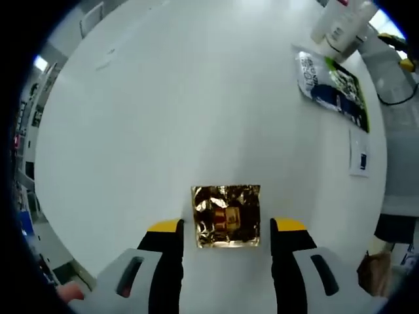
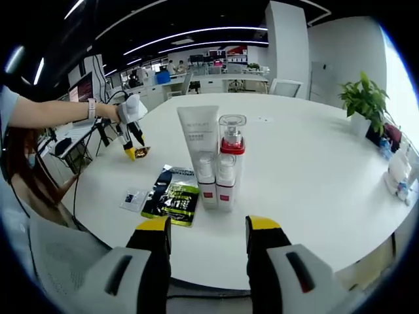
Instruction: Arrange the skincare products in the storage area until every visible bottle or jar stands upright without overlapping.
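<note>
A crinkled gold foil sachet (image 1: 226, 216) lies flat on the white table (image 1: 163, 118). My left gripper (image 1: 227, 226) hovers over it, open, with one yellow-tipped jaw on each side. In the right gripper view a white tube (image 2: 199, 147), a clear pump bottle with a red collar (image 2: 232, 154) and two small red-based bottles (image 2: 216, 186) stand upright in a tight cluster. My right gripper (image 2: 208, 237) is open just in front of them, holding nothing. The same bottles (image 1: 340, 23) appear at the top right of the left gripper view.
A green-and-black sachet (image 2: 171, 195) and a small card (image 2: 134, 196) lie flat left of the bottles. A person's arm holds the left gripper (image 2: 133, 134) over the gold sachet (image 2: 142, 152). A potted plant (image 2: 363, 98) stands far right. The table edge runs close below my right jaws.
</note>
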### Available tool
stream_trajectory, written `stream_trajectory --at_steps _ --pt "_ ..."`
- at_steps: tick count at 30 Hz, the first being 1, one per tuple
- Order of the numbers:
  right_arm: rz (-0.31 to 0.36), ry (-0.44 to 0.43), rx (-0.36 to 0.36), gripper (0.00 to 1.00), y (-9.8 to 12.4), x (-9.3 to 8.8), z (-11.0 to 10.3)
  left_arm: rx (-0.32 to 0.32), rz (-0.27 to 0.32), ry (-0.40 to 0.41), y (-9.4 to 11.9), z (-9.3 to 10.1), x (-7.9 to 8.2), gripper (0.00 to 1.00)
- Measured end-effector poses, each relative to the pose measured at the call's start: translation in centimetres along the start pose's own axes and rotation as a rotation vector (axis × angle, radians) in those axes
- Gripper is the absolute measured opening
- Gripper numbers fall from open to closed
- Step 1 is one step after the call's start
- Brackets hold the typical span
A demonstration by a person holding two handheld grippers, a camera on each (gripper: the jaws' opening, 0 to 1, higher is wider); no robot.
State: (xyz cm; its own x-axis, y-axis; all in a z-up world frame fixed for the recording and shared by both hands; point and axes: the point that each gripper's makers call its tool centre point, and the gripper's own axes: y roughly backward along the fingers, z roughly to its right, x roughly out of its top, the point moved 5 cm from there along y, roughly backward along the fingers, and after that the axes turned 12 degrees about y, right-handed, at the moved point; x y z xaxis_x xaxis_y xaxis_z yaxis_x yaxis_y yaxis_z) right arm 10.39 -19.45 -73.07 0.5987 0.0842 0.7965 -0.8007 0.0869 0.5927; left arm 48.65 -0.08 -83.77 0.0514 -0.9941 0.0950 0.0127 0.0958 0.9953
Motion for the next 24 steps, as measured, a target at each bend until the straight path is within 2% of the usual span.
stream_trajectory --at_steps 14,24 --pt "-0.003 -0.007 0.006 0.45 -0.1 -0.3 -0.2 0.012 -0.033 -0.001 -0.6 -1.1 0.5 0.43" --pt "0.004 -0.002 0.003 0.45 0.1 -0.3 -0.2 0.018 -0.052 -0.019 -0.4 0.1 0.3 0.36"
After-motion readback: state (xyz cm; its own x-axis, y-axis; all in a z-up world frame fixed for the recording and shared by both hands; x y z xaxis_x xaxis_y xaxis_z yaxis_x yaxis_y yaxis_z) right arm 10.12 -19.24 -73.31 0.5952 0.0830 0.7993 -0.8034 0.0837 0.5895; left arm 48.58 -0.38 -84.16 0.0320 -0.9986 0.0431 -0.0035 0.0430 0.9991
